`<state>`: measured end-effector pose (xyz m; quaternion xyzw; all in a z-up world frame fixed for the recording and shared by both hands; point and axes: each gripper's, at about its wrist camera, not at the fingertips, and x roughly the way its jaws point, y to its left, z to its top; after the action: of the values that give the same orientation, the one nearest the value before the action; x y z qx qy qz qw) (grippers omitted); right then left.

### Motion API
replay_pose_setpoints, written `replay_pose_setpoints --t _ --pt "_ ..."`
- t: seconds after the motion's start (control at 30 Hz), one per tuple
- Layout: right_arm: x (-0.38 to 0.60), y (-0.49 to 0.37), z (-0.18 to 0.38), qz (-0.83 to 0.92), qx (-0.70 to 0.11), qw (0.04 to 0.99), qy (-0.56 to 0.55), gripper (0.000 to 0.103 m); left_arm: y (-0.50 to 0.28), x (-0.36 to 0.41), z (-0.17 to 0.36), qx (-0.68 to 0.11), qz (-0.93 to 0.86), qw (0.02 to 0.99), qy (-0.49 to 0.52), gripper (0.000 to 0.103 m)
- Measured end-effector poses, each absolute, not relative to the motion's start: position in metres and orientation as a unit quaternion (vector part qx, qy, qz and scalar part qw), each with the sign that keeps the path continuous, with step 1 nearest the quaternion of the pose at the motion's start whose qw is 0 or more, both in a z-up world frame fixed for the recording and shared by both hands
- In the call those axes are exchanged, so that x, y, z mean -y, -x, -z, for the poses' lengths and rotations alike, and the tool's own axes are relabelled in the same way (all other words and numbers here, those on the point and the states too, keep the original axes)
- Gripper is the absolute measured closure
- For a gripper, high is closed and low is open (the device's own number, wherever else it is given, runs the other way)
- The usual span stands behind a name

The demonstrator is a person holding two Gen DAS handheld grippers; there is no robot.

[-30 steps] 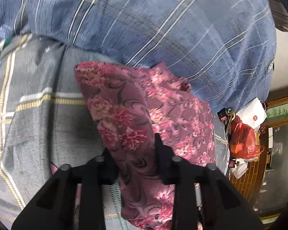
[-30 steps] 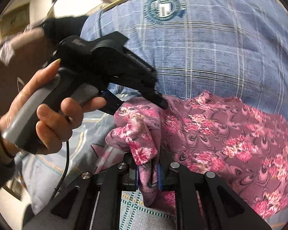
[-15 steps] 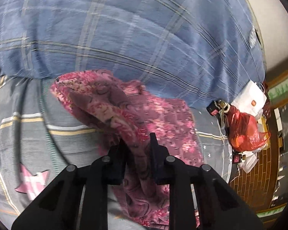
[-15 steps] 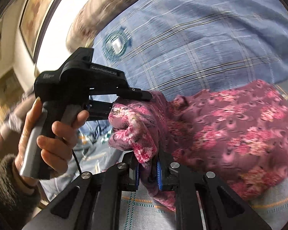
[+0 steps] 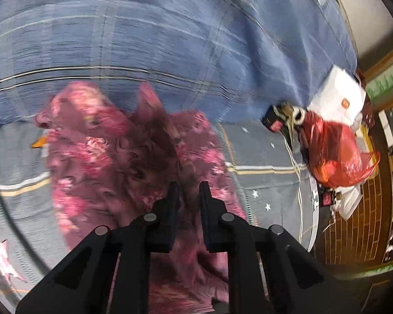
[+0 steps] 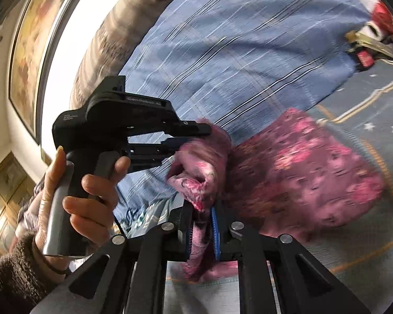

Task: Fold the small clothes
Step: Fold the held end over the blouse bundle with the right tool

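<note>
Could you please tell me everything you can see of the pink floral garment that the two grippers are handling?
The pink floral garment is thin, soft cloth, mauve with pink and red flowers and dark swirls. It is crumpled and bunched, not yet folded flat, and much of it is blurred. Its lower part spreads on the grey starred bedsheet, beside the blue plaid quilt. The left gripper is closing, with cloth between its jaws; the right gripper pinches another bunch of it between blue pads. What kind of garment it is cannot be told.

A red plastic bag [image 5: 338, 154] and white paper bag [image 5: 335, 99] lie beside the blue plaid quilt [image 5: 170, 39].
</note>
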<state>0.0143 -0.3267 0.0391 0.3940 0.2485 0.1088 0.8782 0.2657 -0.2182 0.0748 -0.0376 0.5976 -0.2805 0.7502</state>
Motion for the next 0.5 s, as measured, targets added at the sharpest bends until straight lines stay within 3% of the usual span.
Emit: replay_pose_setpoints --t 0.2,0.33,0.37,0.43,0.47,0.5 --pt "0.366 -0.011 -0.014 -0.083 -0.256 0.863 -0.428 0.094 -0.259 0.266 -0.037 -0.629 0.275 0.727 0.011 0.090" --pt "0.380 -0.016 0.015 -0.062 -0.292 0.849 -0.436 0.094 -0.259 0.250 -0.045 -0.615 0.282 0.736 0.040 0.088" --pt "0.385 -0.019 0.026 -0.067 -0.310 0.834 -0.451 0.093 -0.261 0.233 -0.054 -0.602 0.279 0.747 0.044 0.083" --pt "0.392 -0.016 0.035 -0.065 -0.326 0.819 -0.467 0.080 -0.265 0.198 -0.066 -0.580 0.259 0.770 0.053 0.067" --pt "0.396 -0.013 0.033 -0.069 -0.323 0.819 -0.468 0.079 -0.266 0.181 -0.070 -0.569 0.244 0.783 0.058 0.054" --pt "0.403 -0.008 0.025 -0.061 -0.314 0.828 -0.461 0.079 -0.268 0.159 -0.073 -0.555 0.219 0.800 0.062 0.051"
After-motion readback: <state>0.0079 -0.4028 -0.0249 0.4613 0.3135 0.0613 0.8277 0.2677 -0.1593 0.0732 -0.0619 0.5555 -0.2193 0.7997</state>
